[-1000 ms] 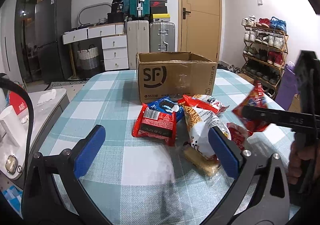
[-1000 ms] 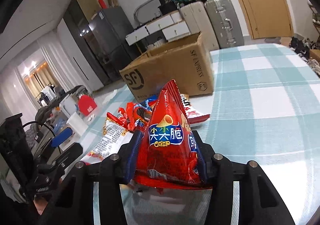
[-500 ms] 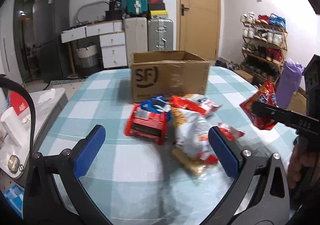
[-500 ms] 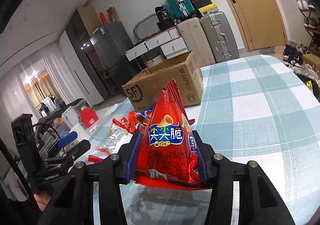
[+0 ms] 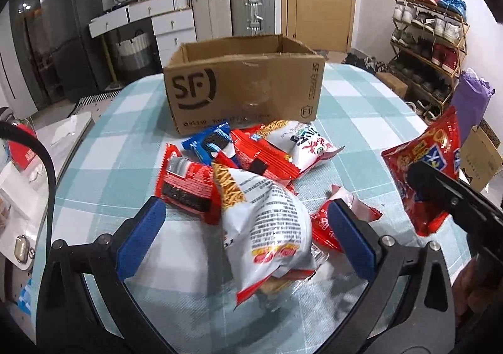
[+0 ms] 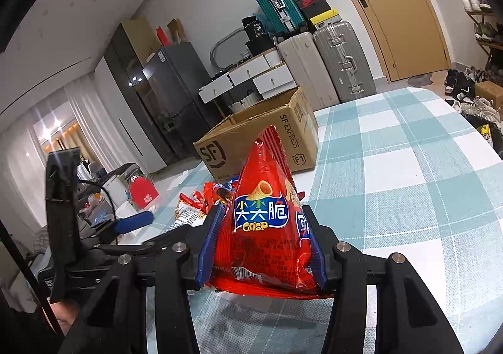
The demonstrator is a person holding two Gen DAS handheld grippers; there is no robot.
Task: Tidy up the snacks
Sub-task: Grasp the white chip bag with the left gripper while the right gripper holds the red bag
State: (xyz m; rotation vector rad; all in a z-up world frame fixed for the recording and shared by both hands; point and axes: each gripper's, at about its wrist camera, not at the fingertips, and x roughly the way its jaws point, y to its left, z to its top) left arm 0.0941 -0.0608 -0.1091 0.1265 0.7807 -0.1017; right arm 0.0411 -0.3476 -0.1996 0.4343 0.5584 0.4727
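**Right wrist view: red crisp bag clamped, snack pile waiting by box**

Right wrist cam: right gripper (image 6: 262,247) clenched on red crisp bag (image 6: 267,228), blue pads pressing both sides, bag upright & lifted off the checked tablecloth (image 6: 408,181). Cardboard box (image 6: 261,140) sits beyond it, top open, w/ more snack packs at its near side.

Left wrist cam: left gripper (image 5: 245,234) wide open, nothing gripped, jaws either side of white noodle-snack bag (image 5: 267,222) at the front of the pile. Red wafer pack (image 5: 188,187) lies just left of it, blue cookie pack (image 5: 210,146) behind, nearer the box. Same red bag shows at right, up in the air, apart from the pile.
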